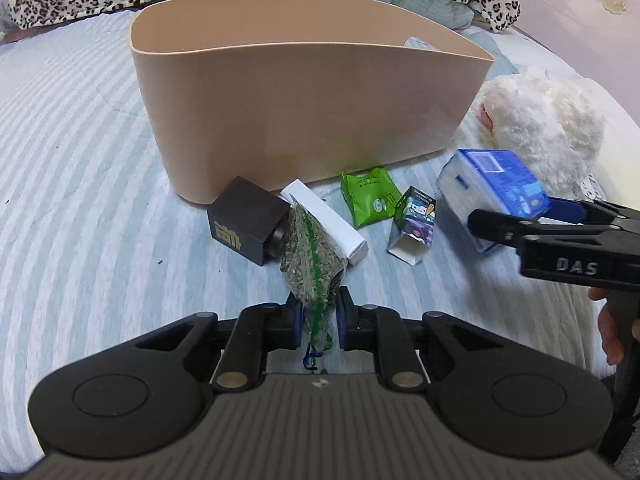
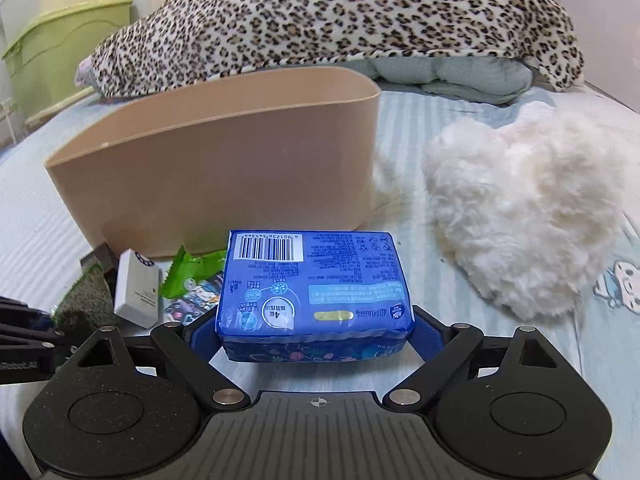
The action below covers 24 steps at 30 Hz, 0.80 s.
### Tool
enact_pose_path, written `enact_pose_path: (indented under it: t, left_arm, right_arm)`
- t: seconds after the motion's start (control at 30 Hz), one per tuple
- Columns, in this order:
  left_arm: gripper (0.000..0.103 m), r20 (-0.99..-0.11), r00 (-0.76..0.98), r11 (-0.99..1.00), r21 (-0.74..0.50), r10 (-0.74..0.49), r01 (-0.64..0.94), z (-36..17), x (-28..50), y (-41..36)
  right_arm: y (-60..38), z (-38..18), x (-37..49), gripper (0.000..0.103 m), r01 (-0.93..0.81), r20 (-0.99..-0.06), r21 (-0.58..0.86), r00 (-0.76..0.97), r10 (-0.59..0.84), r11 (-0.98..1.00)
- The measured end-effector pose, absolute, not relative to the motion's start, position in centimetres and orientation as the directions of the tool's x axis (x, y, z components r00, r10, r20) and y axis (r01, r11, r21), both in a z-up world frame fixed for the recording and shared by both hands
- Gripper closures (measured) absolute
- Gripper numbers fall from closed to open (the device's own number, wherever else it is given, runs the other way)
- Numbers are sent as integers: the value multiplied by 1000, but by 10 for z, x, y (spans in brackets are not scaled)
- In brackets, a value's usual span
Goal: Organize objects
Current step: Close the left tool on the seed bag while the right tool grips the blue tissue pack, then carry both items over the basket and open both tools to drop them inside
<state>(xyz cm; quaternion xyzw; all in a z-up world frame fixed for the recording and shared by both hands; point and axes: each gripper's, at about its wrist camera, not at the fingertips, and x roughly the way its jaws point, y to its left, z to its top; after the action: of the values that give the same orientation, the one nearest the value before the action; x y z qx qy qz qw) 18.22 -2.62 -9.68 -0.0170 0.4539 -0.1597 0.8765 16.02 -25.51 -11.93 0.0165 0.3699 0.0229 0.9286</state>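
The left tool [image 1: 318,310] is clamped on the tail of a clear bag of seeds [image 1: 310,252], which stretches forward from its blue pads toward the beige bin [image 1: 304,120]. The right tool [image 2: 316,334] grips a blue tissue pack [image 2: 312,280] by its sides, barcode face up, held above the striped bed [image 1: 80,140] in front of the bin's right end.

Just in front of the bin, on the bed, lies a row of small things. A dark brown box [image 1: 248,220] sits nearest the bin's left end, touching its wall. A white box [image 1: 324,218] lies beside it, partly under the seed bag. A green packet [image 1: 370,196] rests nearer the bin's middle, and a small printed carton [image 1: 414,220] with an open flap lies just to the right of it.

A white fluffy toy [image 2: 520,216] lies to the right of the bin, close to its right end. Behind the bin are a folded pale quilt [image 2: 452,74] and a leopard-print blanket [image 2: 340,12] over it. To the left of the bin, beyond the bed, stands a green storage box [image 2: 68,44].
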Motion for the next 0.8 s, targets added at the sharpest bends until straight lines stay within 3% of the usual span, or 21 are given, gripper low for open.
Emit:
enact_pose_path:
  t: [0.53,0.8]
  left_arm:
    - [89,-694,644,943,-177,-322,281,-40,157,-5]
    - [89,-615,736,958,-132,-281,256,0,174,11]
  right_arm:
    - [-252,-45,125,11,-33,-544,97,835,80,995]
    - [-238,-8,148,11,-72,-467,67,879,95,995]
